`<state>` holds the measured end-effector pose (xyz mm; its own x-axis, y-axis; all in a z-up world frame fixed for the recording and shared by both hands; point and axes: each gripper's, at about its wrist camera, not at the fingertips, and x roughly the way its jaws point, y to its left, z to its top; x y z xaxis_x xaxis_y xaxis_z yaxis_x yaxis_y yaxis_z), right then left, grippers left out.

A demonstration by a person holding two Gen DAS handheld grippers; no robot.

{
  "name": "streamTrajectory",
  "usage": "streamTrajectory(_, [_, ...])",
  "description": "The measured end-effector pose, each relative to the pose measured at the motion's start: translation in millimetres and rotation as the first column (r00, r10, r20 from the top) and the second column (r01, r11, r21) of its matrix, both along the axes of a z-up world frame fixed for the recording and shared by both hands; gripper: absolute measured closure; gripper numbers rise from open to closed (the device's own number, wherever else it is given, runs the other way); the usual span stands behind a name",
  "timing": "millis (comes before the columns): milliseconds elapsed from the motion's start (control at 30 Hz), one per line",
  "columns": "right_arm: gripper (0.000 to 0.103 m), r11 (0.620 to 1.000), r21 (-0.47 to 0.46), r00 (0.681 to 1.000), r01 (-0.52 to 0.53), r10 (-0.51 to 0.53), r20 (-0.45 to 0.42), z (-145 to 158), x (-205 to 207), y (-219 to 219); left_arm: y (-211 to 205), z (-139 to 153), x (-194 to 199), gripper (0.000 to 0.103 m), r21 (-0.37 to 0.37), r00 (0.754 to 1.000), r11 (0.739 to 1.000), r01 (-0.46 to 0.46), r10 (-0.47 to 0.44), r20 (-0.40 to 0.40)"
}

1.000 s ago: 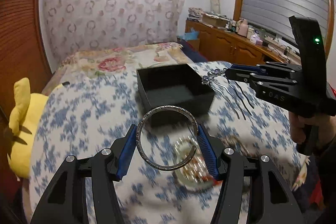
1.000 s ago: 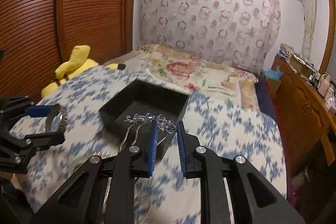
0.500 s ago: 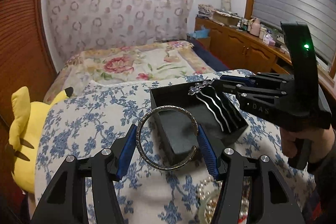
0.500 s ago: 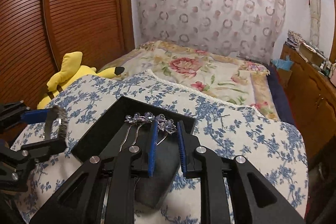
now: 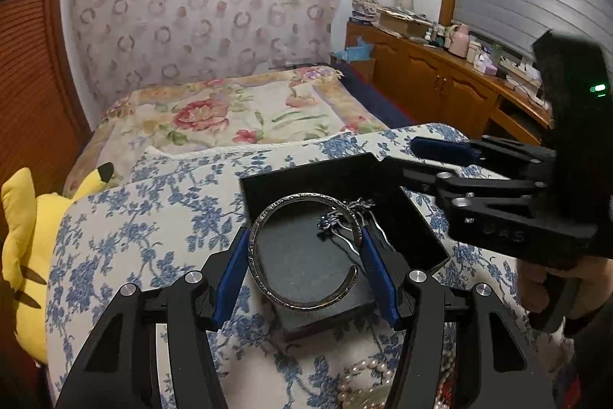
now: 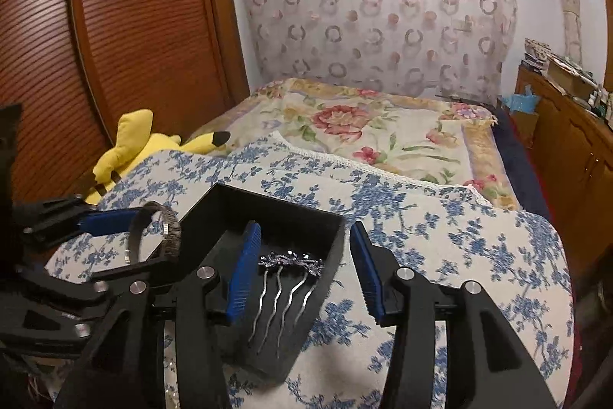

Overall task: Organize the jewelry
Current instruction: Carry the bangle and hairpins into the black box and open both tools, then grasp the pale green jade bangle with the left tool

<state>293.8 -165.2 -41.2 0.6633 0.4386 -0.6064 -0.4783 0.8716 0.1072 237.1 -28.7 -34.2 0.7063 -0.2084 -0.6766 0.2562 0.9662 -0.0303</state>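
My left gripper (image 5: 304,240) is shut on a silver open bangle (image 5: 254,252) and holds it flat just above the near part of a black box (image 5: 291,186). A silver hair comb (image 6: 291,261) with a jewelled top lies loose on the box floor, prongs toward me. My right gripper (image 6: 304,232) hangs over the box with the comb below and between its blue pads, which do not touch it; its jaws are opening. In the left wrist view the comb (image 5: 337,221) shows partly behind the bangle, and the right gripper (image 5: 417,160) reaches in from the right.
The box rests on a blue-flowered cloth (image 6: 440,240). A heap of pearls and beads (image 5: 367,378) lies near my left gripper's base. A yellow plush toy (image 6: 141,140) lies at the left, a flowered bed (image 6: 364,125) behind, and wooden cabinets (image 5: 433,87) at the right.
The right gripper's jaws have parted and the hair comb has dropped from them into the box. The left gripper has carried the bangle over the box.
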Motion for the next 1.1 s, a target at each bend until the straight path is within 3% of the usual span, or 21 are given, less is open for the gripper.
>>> streamTrajectory(167, [0.052, 1.000, 0.018, 1.000, 0.000, 0.000, 0.016, 3.9, -15.4, -13.2, -9.4, -4.9, 5.0, 0.044, 0.039, 1.000, 0.999, -0.005, 0.005, 0.010])
streamTrajectory(400, [0.052, 1.000, 0.030, 0.999, -0.004, 0.002, 0.038, 7.2, -42.9, -31.3, -2.7, 2.9, -2.7, 0.042, 0.026, 1.000, 1.000, -0.008, 0.008, 0.026])
streamTrajectory(633, [0.052, 0.999, 0.037, 0.999, 0.005, -0.007, 0.051, 5.4, -82.8, -49.2, 20.8, 10.7, -40.1, 0.040, -0.024, 0.999, 1.000, -0.018, 0.019, 0.047])
streamTrajectory(900, [0.052, 1.000, 0.001, 0.999, -0.009, 0.009, 0.034, -12.7, -122.2, -53.0, 24.0, -3.1, -83.3, 0.040, -0.020, 1.000, 1.000, 0.012, -0.011, 0.029])
streamTrajectory(1100, [0.052, 0.999, -0.029, 1.000, -0.019, 0.020, 0.006, -28.3, -146.6, -52.6, 21.7, -21.0, -105.7, 0.054, -0.052, 0.999, 0.998, 0.048, -0.049, -0.018])
